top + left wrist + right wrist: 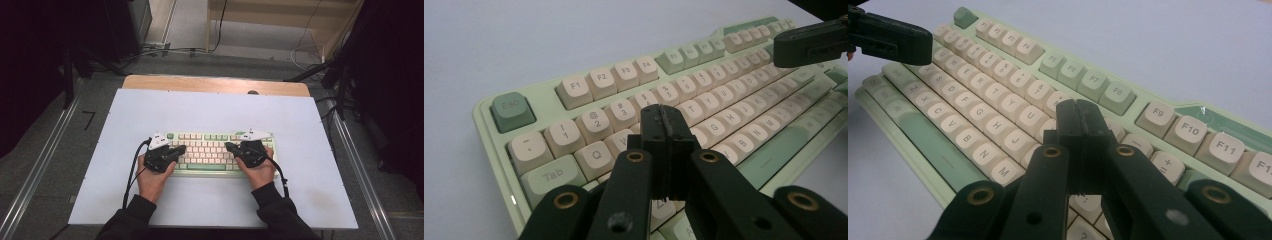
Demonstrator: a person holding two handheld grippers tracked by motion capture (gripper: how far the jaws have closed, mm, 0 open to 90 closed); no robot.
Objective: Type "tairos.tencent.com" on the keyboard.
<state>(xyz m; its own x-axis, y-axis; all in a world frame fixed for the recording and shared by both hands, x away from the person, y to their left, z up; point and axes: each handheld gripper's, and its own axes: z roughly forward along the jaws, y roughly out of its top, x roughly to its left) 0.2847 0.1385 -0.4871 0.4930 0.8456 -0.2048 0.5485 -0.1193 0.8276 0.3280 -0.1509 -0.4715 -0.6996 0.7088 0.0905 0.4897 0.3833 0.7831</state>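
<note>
A pale green keyboard (212,135) with cream keys lies in the middle of the white table top (210,107). My left gripper (181,148) hovers over the keyboard's left end, jaws shut with nothing between them. In the left gripper view its tip (665,119) sits above the keys near W and E of the keyboard (589,82). My right gripper (228,146) hangs over the right half, also shut and empty. In the right gripper view its tip (1078,111) is above the keys beside U and J of the keyboard (1088,80).
The white top rests on a wooden table (215,82) whose far edge shows. Metal rails (357,165) run along both sides on the floor. Cables (170,50) and dark stands lie beyond the table. Bare white surface lies around the keyboard.
</note>
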